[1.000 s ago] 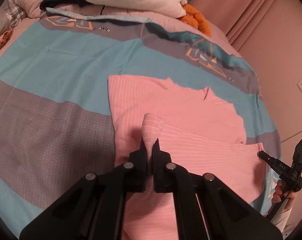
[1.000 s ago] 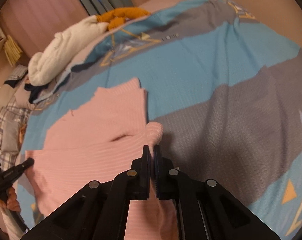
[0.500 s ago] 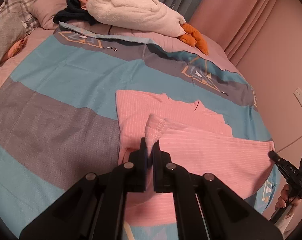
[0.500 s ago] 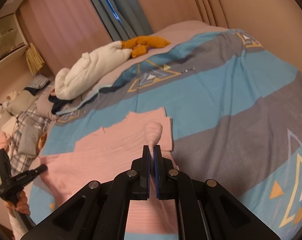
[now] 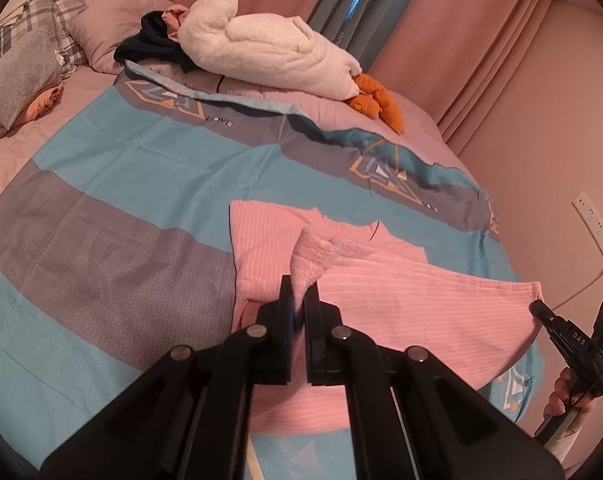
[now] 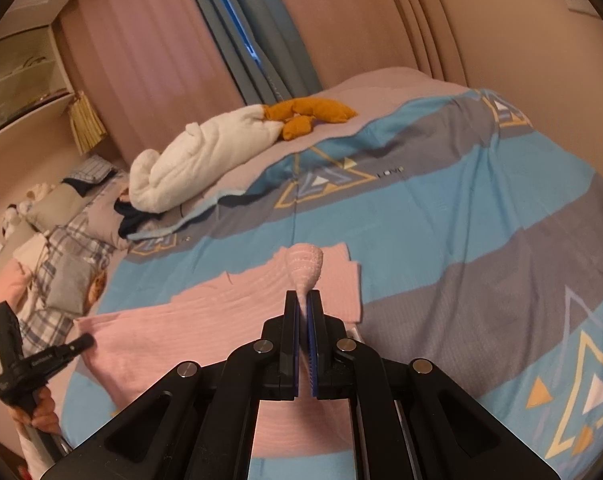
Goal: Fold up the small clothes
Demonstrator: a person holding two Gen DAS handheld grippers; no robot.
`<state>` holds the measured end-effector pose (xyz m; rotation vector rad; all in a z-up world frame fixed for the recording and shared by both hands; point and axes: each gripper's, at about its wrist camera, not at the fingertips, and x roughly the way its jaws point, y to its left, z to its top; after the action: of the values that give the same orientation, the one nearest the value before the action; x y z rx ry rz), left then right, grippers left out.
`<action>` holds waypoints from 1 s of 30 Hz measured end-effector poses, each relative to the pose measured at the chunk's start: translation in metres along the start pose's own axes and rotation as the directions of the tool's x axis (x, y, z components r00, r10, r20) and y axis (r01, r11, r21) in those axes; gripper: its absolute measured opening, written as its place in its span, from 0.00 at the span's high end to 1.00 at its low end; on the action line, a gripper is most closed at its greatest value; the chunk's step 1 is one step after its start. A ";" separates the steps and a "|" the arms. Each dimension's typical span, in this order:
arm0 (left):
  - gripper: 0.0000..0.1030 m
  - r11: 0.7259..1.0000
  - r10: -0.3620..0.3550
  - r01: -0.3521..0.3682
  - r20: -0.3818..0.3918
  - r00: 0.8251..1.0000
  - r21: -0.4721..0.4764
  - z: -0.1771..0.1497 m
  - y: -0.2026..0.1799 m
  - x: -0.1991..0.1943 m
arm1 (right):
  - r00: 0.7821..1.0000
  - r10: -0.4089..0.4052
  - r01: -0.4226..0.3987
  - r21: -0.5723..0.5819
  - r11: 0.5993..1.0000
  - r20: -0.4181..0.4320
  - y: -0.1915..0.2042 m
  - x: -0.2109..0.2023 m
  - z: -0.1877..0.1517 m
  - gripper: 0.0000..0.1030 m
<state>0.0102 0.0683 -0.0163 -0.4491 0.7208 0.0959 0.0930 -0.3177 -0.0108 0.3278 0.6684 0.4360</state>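
The pink ribbed top (image 5: 401, 308) lies at lower centre of the frame on the blue and grey bedspread (image 5: 121, 208), its near edge lifted; the left gripper (image 5: 300, 300) and right gripper (image 6: 302, 300) each pinch a bunched corner

Pink ribbed knit garment (image 5: 381, 292) on striped blue-and-grey bedspread (image 5: 113, 208), near edge of bed. Left gripper (image 5: 299, 300) at garment's near left corner, right gripper (image 6: 304, 304) at near right corner, corners raised off spread. White fluffy rolled blanket (image 5: 269, 52) at far side; orange plush toy (image 5: 375, 98) touching its right end, dark bundled cloth (image 5: 149, 40) at left end. Plaid pillows (image 5: 25, 40) far left.
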 end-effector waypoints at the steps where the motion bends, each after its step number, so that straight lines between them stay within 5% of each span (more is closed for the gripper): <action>1: 0.97 1.000 -0.003 0.003 0.008 1.000 -0.003 0.002 0.000 -0.002 | 1.000 0.003 -0.003 -0.008 1.000 0.004 0.002 0.001 0.003 0.95; 14: 0.97 0.999 0.028 -0.026 0.043 0.999 -0.037 0.051 0.013 0.030 | 1.000 -0.015 0.017 -0.089 0.996 0.018 0.022 0.056 0.058 0.95; 22: 0.97 0.997 0.051 -0.052 -0.024 0.998 -0.060 0.083 0.032 0.093 | 0.992 -0.081 0.073 -0.083 0.994 -0.097 0.008 0.139 0.075 0.95; 30: 0.97 0.992 0.097 -0.108 -0.151 0.984 -0.064 0.089 0.050 0.166 | 0.961 -0.164 0.148 -0.084 0.985 -0.223 -0.014 0.203 0.057 0.95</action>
<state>0.1782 0.1405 -0.0844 -0.4919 0.8885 0.1874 0.2767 -0.2392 -0.0802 0.1601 0.8963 0.3469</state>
